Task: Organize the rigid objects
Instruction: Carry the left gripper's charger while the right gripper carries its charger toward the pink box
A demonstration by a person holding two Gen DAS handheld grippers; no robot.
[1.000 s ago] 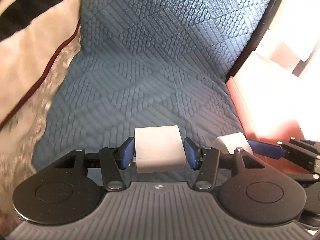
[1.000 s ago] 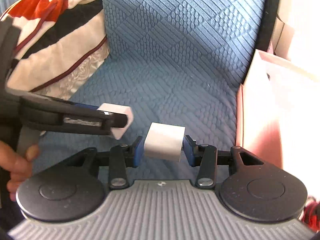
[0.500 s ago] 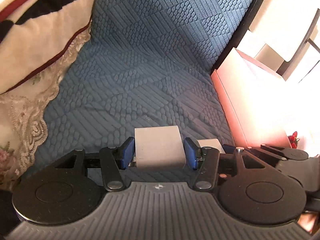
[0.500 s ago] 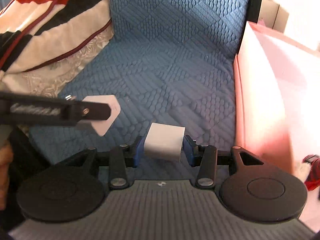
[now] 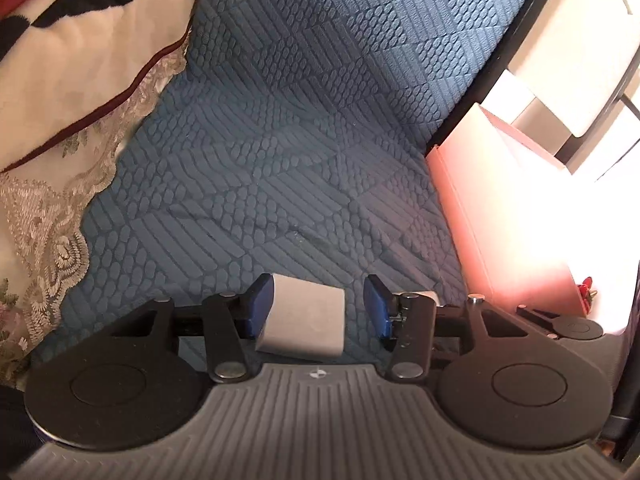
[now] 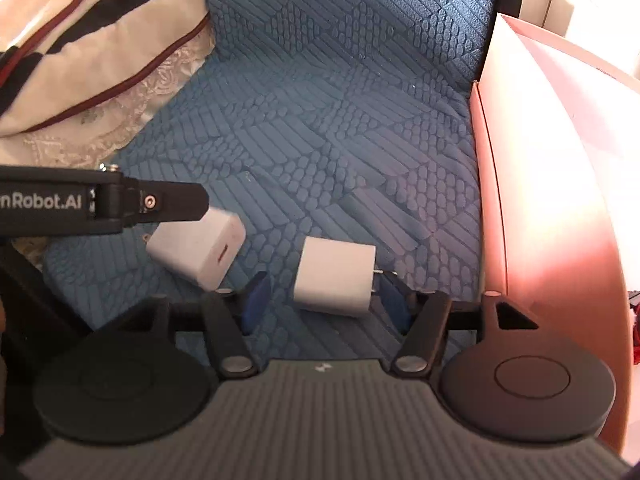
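Most of both views is filled by a blue quilted cushion (image 6: 320, 128), with a striped, lace-edged pillow (image 6: 80, 48) at the far left and a pink box (image 6: 540, 168) along the right edge. Both white chargers lie near the cushion's near edge, close together but apart. One charger (image 5: 304, 320) sits between the spread pads of the left gripper (image 5: 318, 306); its left side is against the left pad, with a clear gap to the right pad. A second charger with prongs (image 6: 334, 280) rests between the parted pads of the right gripper (image 6: 326, 300), its prongs pointing right, just beside the right pad. From the right wrist view, the first charger shows a port facing near-right.
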